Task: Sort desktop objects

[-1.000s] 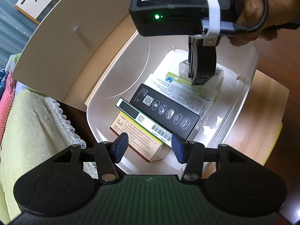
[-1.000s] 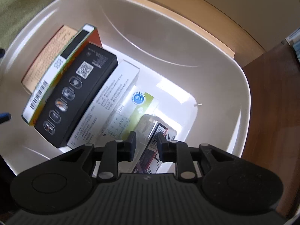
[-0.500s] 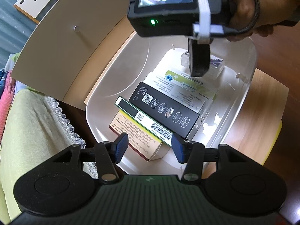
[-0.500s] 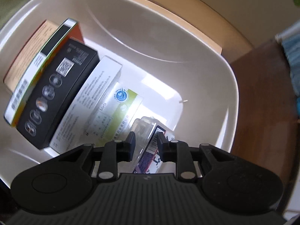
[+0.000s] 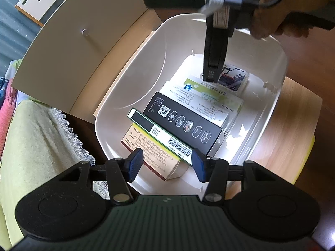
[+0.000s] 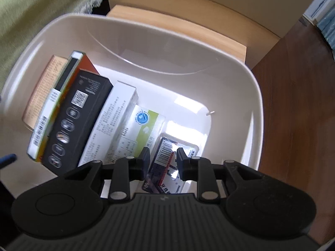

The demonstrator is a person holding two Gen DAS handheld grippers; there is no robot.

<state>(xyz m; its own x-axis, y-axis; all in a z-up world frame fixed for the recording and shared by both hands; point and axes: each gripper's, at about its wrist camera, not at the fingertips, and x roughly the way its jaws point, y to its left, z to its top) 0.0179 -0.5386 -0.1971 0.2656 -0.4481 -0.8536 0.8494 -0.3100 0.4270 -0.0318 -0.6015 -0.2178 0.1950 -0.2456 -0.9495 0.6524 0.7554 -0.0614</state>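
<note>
While the left gripper (image 5: 165,165) hangs over the near rim of the white bin (image 5: 129,79), its blue-tipped fingers are spread wide with nothing between them. Directly beyond those fingers, inside the bin, a tan box (image 5: 150,152) lies lowest in the stack; its far part is covered by a slim green-and-white box (image 5: 159,135). A black box (image 5: 184,123) printed with a QR code and icons leans over that one, and a white-and-green box (image 5: 207,102) lies beyond it, partly hidden beneath it. At the far end of the bin rests a small clear plastic case (image 5: 234,77). The right gripper (image 6: 163,162) is poised above this case with its fingers parted and not touching it in the right wrist view; in the left wrist view they overlap edge-on, so the gap cannot be read there. The near end of the case is cut off behind the gripper body. The hand (image 5: 276,10) holding the right gripper is cropped by the frame edge.
</note>
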